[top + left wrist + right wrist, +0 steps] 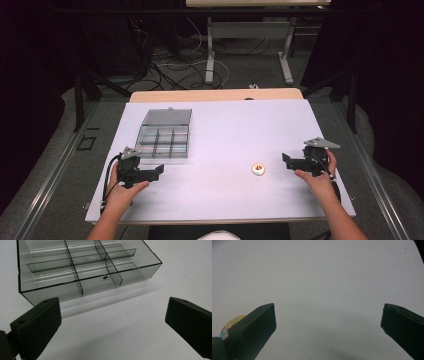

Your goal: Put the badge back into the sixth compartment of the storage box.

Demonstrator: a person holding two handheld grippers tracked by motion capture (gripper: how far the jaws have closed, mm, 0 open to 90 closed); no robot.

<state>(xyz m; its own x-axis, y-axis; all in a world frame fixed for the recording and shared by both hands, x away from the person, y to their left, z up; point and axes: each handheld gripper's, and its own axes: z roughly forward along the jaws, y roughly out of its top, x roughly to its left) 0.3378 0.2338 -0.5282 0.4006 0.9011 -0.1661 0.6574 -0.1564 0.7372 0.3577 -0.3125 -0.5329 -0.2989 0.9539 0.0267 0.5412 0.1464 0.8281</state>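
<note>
Left gripper (150, 172) and right gripper (295, 161): jaws spread, empty. Small round yellow disc (258, 169) lies centre-right on the white bench (225, 130); clear compartmented plastic box (164, 134) upper left. Likely pre-grasp; next, close on disc.

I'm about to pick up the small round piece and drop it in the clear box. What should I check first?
1. Left hand-held gripper open: ok, its jaws stand wide apart.
2. Right hand-held gripper open: ok, nothing between its jaws.
3. Small round piece free on the white table: ok, lying apart from both grippers.
4. Clear box lid open: ok, compartments exposed.
5. Compartments free: cannot tell; one small dark speck shows inside.
</note>
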